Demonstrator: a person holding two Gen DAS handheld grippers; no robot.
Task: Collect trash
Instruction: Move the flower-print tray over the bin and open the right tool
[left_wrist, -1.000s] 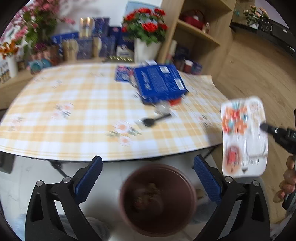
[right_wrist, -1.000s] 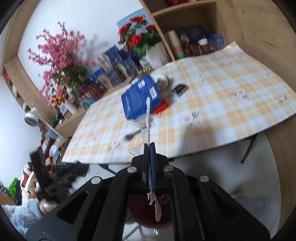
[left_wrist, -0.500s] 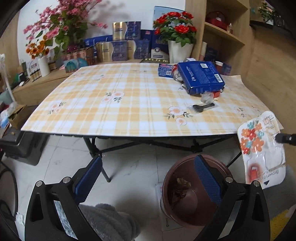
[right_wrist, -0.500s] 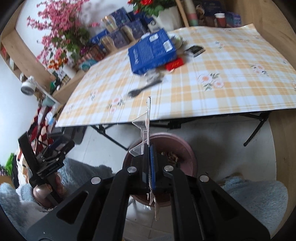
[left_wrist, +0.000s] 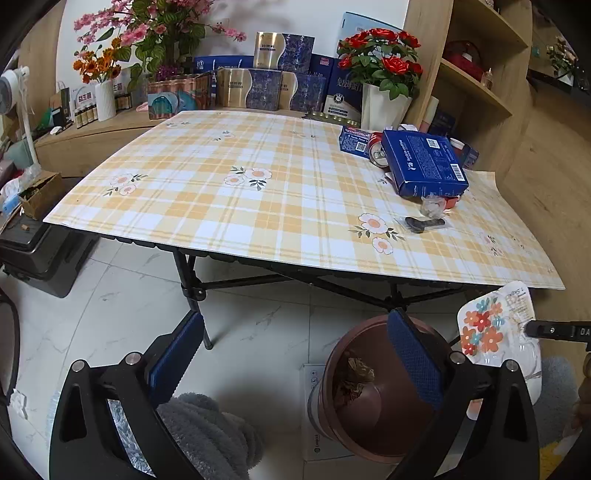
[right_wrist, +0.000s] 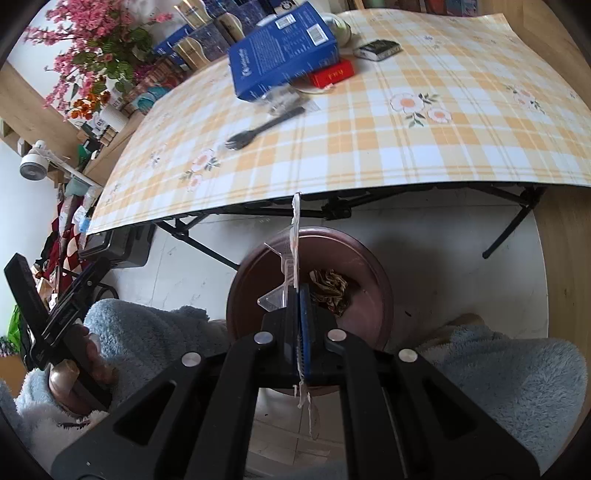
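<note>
Over the brown bin (right_wrist: 310, 291) on the white floor, I have the right gripper (right_wrist: 300, 291) clenched on a flat blister package (right_wrist: 294, 236), seen edge-on in the right wrist view. Clear plastic bulges from one face of it. The left wrist view shows the same package (left_wrist: 493, 328) face-on: white card with orange and blue flowers, hanging beside the bin (left_wrist: 373, 391) rim and below the table (left_wrist: 258, 206) edge. Crumpled brownish trash (right_wrist: 328, 290) already lies at the bin's bottom.

Left gripper (left_wrist: 295, 354): jaws released, spread wide, nothing between the blue pads; it points down at the floor next to the bin.

On the plaid tablecloth I see a blue box (left_wrist: 424, 162), a black fork (right_wrist: 264, 127), a red pack (right_wrist: 330, 75) and a can (left_wrist: 378, 155). Grey fleece sleeves (right_wrist: 155, 332) flank the bin.
</note>
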